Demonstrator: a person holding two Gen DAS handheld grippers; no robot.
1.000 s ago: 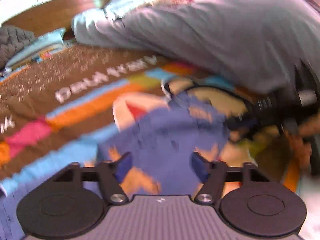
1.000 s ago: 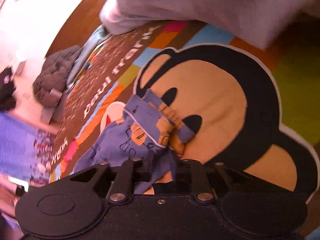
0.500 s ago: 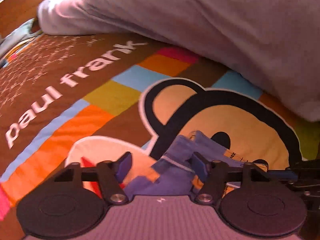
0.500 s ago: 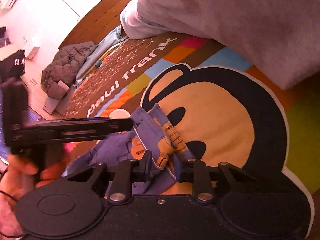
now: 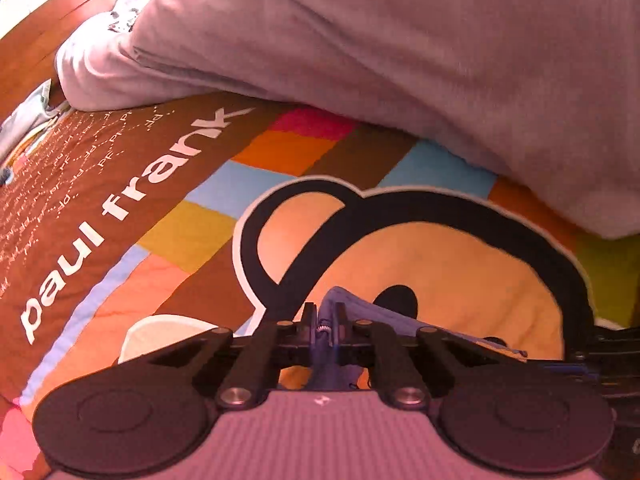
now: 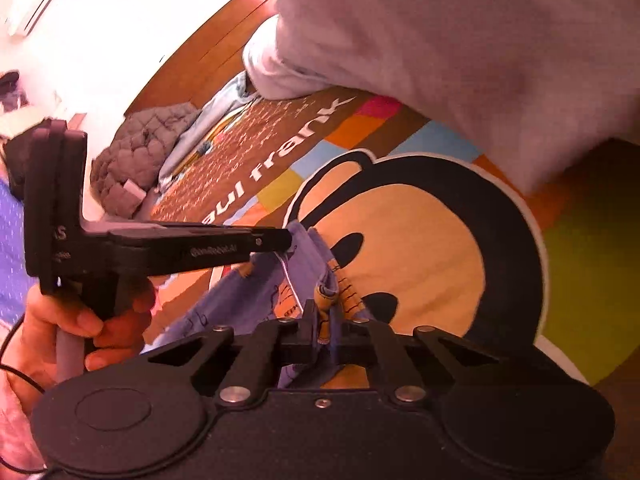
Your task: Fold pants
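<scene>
Bright patchwork bedspread (image 5: 280, 152) fills both views, cartoon monkey face at centre, and a big grey duvet (image 5: 400, 40) is heaped across the top of the frame. We have the small blue printed pants (image 6: 256, 292) lifted off that monkey face, strung between our two tools. Our left gripper (image 5: 325, 320) is clenched on a bunched edge of the blue cloth, the fabric pinched right between its fingers at lower centre. Our right gripper (image 6: 322, 320) is clamped too, with blue and orange cloth squeezed in its grip.

From the right wrist view, our left gripper reaches in from the left of the frame, its tip on the upper edge of the pants, our left hand (image 6: 80, 320) wrapped round the handle at lower left. So the held edge runs from centre-left down to lower centre, taut between the two grips, and the rest of the garment hangs toward the lower left. We judge the coming move hinges on that line: both grips look about equally placed to carry the edge over and lay it flat.
</scene>
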